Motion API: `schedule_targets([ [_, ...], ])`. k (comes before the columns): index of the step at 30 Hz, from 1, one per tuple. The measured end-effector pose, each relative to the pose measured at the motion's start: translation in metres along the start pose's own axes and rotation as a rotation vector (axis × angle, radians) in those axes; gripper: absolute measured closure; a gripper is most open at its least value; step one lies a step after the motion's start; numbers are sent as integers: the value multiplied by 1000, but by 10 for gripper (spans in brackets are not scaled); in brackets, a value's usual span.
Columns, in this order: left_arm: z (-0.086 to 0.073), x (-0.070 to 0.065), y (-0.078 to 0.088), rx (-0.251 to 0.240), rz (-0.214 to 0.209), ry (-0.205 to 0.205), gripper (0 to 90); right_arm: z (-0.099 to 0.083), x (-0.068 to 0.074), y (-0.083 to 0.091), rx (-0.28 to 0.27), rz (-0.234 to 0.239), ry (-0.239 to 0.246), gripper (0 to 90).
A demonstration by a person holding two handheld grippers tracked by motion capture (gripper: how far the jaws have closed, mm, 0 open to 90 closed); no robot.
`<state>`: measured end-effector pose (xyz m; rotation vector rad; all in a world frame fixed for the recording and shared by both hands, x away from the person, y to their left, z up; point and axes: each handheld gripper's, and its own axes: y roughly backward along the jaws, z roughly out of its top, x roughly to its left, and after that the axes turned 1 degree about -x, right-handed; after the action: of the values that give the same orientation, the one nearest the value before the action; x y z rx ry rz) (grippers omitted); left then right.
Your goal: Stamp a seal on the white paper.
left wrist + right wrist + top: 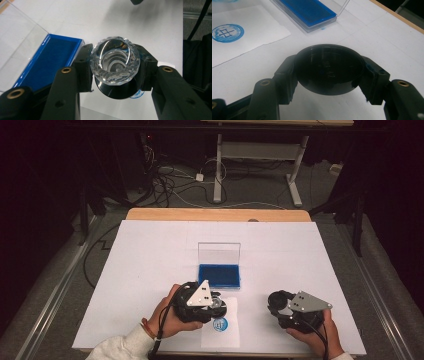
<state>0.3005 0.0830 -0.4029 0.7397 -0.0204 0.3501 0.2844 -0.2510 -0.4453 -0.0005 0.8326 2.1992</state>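
Observation:
My left gripper (216, 303) is shut on a stamp (115, 62) with a faceted clear crystal handle and a round black base. It holds the stamp a little above a white sheet of paper (220, 330), which bears a round blue print (220, 324). An edge of that print (139, 94) peeks out under the stamp's base. My right gripper (276, 304) is shut on a round black cap (329, 68) and sits low over the table at the front right. A blue ink pad (219, 275) lies just beyond the stamp, its clear lid (219, 252) standing upright.
A white mat (150, 270) covers the wooden table (150, 214). The paper lies at the front edge between my hands. Beyond the table are a dark floor with cables (170, 185) and the legs of a desk (218, 170).

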Motion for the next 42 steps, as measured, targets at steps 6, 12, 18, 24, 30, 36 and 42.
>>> schedule_targets([
  [6,-6,14,19,-42,37,34,541,0,-1,0,-1,-1,-1,383],
  [12,-25,34,32,-55,89,90,542,1,0,1,3,0,18,384],
  [18,-37,45,45,-93,129,154,542,1,-1,0,4,-2,9,384],
  [24,-40,48,48,-108,128,168,541,2,-2,-4,11,0,7,384],
  [30,-40,52,47,-120,117,169,542,0,-3,-4,15,-3,7,384],
  [36,-40,53,48,-123,120,164,541,2,-2,-6,14,-3,5,384],
  [42,-39,53,47,-123,113,167,541,2,-2,-9,19,5,10,384],
])
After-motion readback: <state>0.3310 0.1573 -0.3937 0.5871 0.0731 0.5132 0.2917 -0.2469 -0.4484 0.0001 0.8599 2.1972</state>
